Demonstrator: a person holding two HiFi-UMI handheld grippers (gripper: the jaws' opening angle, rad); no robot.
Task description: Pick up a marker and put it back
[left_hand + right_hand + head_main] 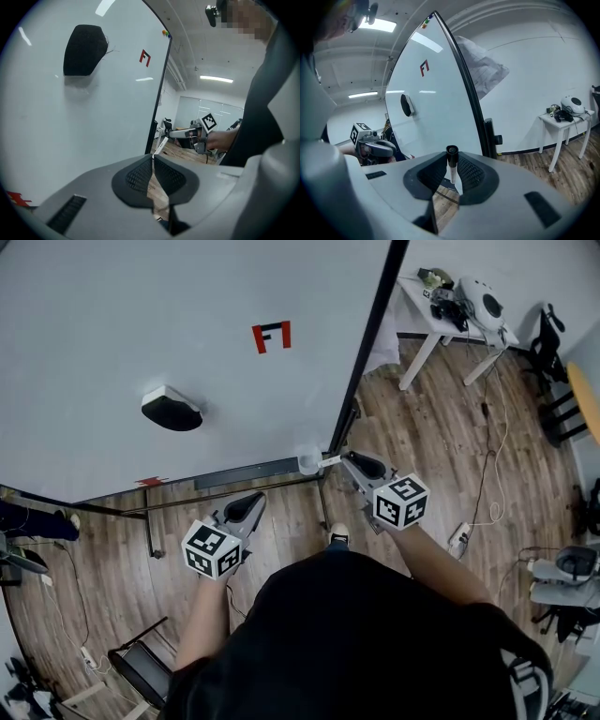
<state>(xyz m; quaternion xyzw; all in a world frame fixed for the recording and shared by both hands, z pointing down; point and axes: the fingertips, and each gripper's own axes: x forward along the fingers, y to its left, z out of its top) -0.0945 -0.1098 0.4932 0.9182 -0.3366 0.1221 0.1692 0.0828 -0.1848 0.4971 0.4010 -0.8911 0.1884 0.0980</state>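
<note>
Your right claw (451,168) pinching marker (451,153), black end up, just beside whiteboard (141,306) edge, near clear cup (309,462). Your left claw (152,161) pressed together, nothing between pads.

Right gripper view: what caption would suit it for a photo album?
The right gripper clamps a black-capped marker near a whiteboard.

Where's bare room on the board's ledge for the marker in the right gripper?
The tray is bare along its run between the red mark at left and the clear cup at right. Tight only at the right end: cup, board frame and the right gripper with its marker bunch together.
</note>
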